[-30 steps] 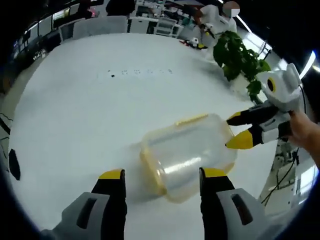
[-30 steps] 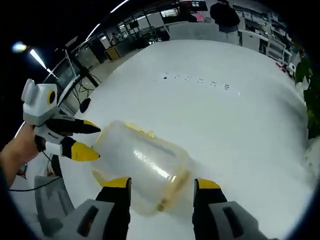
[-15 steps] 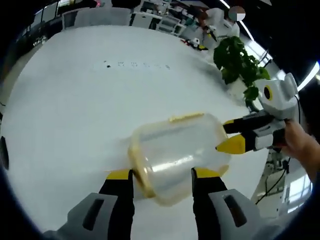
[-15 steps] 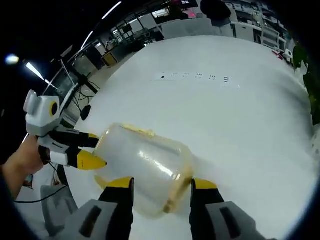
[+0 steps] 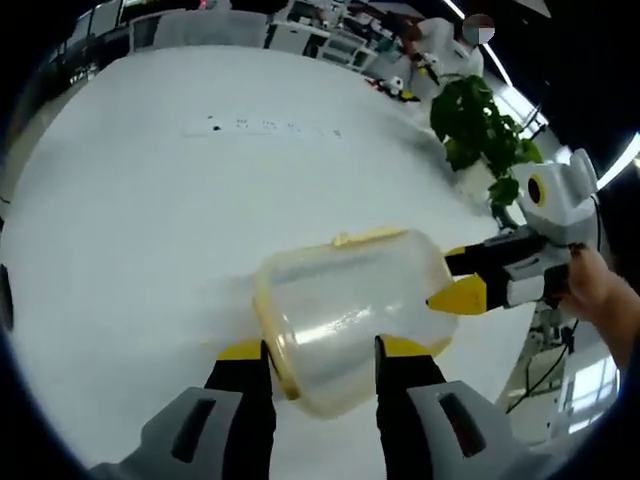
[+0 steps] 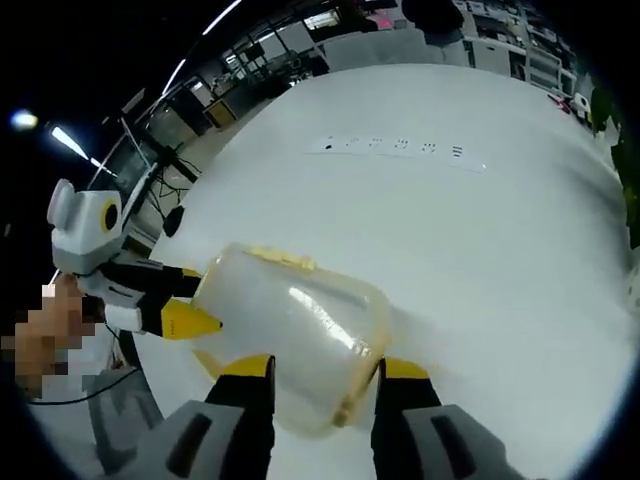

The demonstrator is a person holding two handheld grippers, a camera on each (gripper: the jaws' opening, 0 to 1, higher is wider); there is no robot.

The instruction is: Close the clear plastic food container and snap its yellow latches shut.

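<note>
A clear plastic container (image 5: pixel 345 315) with a yellow rim (image 5: pixel 268 335) lies on its side over the white table (image 5: pixel 150 200). The jaws of my left gripper (image 5: pixel 322 350) press on either side of its near end. From the right, my right gripper (image 5: pixel 458 276) reaches in, held by a hand (image 5: pixel 605 300), with its yellow tips at the container's far end. In the right gripper view the container (image 6: pixel 290 325) sits between the jaws of my right gripper (image 6: pixel 322 368). There my left gripper (image 6: pixel 188 300) meets its far end from the left. A yellow latch tab (image 5: pixel 370 237) shows on the upper side.
A green potted plant (image 5: pixel 480 120) stands near the table's far right edge. A person in white (image 5: pixel 440 45) is behind the table. A row of small dark marks (image 5: pixel 265 127) crosses the tabletop. Shelves and desks line the room's back.
Both pairs of jaws have narrowed onto the container's ends over the last second. The container has shifted slightly toward the left gripper's camera.
</note>
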